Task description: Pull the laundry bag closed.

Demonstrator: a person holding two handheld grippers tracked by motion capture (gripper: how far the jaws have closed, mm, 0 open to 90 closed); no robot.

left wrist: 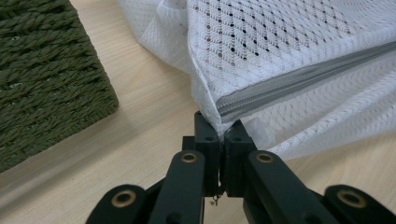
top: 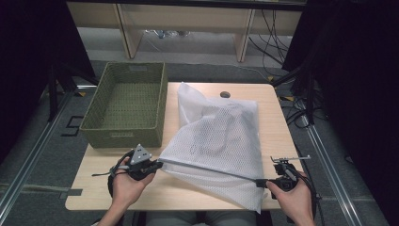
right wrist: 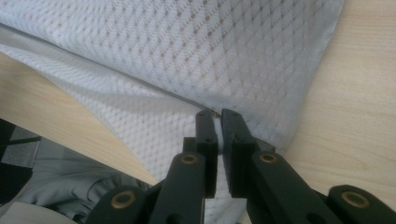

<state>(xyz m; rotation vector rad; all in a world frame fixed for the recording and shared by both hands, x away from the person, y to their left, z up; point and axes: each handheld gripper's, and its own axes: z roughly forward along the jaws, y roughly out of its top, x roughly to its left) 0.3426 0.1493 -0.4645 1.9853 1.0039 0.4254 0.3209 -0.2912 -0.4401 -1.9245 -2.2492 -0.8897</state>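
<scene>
Each hand carries a black two-jaw tool: the left tool (top: 159, 164) wears a grey three-cornered plate with dark holes, the right tool (top: 259, 181) a thin metal bracket (brass-coloured rivets stud the black jaw links). Black cables trail off.

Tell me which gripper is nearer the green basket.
Left. The left gripper sits just below the green basket's near wall; the right gripper is across the mesh bag.

A green woven basket (top: 124, 106) stands on the far left part of the light wooden table (top: 179, 190), its left side hanging past the table's edge. A small round hole (top: 225, 94) sits near the table's far edge. Beyond it, a pale wooden bench (top: 188, 21) stands on grey floor (top: 42, 165), with black cables (top: 270, 33) trailing at the right.
</scene>
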